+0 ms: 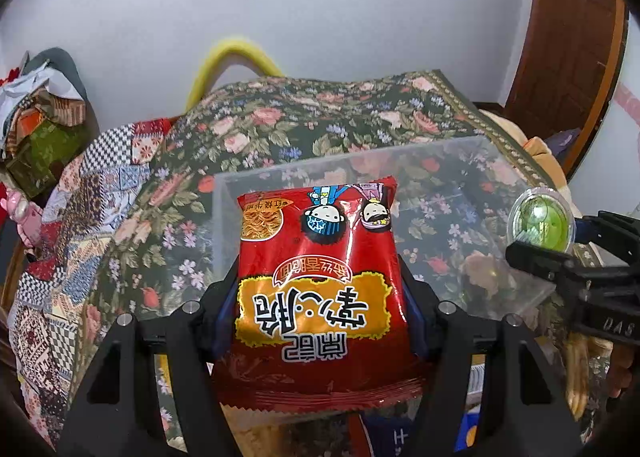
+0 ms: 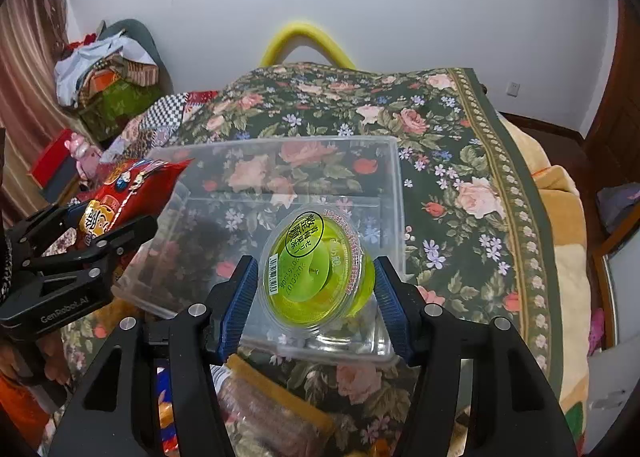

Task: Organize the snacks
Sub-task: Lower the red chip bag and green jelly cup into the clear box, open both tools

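Even, soft indoor light, fairly bright; white wall [image 1: 340,17] clean, no hard shadows. Glare streaks on red packet [image 1: 320,257], sheen on clear bin [image 2: 280,161]. Strong fisheye bending, black vignette corners. Bottom-edge clutter blurred; centre sharp.

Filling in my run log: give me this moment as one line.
left tool: shut on red noodle packet | right tool: shut on green jelly cup | both held over clear plastic bin | bin: nothing visible inside

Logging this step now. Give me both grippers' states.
Left gripper: closed on the red noodle snack packet.
Right gripper: closed on the green jelly cup.
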`<state>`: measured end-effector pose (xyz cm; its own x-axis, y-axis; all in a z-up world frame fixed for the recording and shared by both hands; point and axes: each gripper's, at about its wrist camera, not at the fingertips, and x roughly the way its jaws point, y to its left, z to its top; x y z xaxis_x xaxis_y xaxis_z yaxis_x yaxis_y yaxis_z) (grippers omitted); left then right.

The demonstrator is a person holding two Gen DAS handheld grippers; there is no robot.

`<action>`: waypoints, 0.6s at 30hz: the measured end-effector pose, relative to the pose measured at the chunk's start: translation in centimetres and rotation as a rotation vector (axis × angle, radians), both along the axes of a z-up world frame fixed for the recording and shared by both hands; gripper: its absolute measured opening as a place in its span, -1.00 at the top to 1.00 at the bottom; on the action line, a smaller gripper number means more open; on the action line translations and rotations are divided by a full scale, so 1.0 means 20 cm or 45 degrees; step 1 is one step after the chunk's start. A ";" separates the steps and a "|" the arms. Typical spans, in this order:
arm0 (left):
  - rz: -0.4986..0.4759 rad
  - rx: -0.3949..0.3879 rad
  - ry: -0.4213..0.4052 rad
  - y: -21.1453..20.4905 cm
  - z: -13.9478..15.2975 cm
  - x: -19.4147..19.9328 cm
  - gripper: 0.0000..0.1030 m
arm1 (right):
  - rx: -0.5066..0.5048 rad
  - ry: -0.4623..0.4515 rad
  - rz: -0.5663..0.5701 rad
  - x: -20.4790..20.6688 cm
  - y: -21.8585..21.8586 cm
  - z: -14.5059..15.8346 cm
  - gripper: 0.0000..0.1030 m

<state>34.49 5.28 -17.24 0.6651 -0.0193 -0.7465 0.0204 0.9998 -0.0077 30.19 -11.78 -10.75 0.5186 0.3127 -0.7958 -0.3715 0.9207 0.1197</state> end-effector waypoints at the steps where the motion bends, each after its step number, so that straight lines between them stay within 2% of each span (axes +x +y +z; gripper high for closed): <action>1: 0.000 -0.010 0.012 0.00 -0.01 0.01 -0.29 | -0.010 0.010 0.013 0.00 0.01 -0.01 -0.08; 4: 0.005 -0.023 0.043 0.01 -0.04 0.03 -0.32 | -0.044 0.022 0.042 0.01 0.03 -0.04 -0.08; 7: -0.007 -0.011 0.059 0.00 -0.05 0.03 -0.38 | -0.082 -0.014 0.044 -0.01 0.04 -0.04 -0.09; 12: -0.040 0.026 -0.003 -0.04 0.02 -0.04 -0.39 | -0.082 -0.050 0.052 -0.06 0.02 0.04 -0.13; 18: -0.091 0.031 -0.059 -0.06 0.15 -0.23 -0.48 | -0.088 -0.112 0.045 -0.21 -0.04 0.12 -0.31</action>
<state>29.88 4.02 -14.30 0.6965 -0.0505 -0.7158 0.0917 0.9956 0.0190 25.92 -12.53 -8.31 0.5769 0.2781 -0.7680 -0.4100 0.9118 0.0221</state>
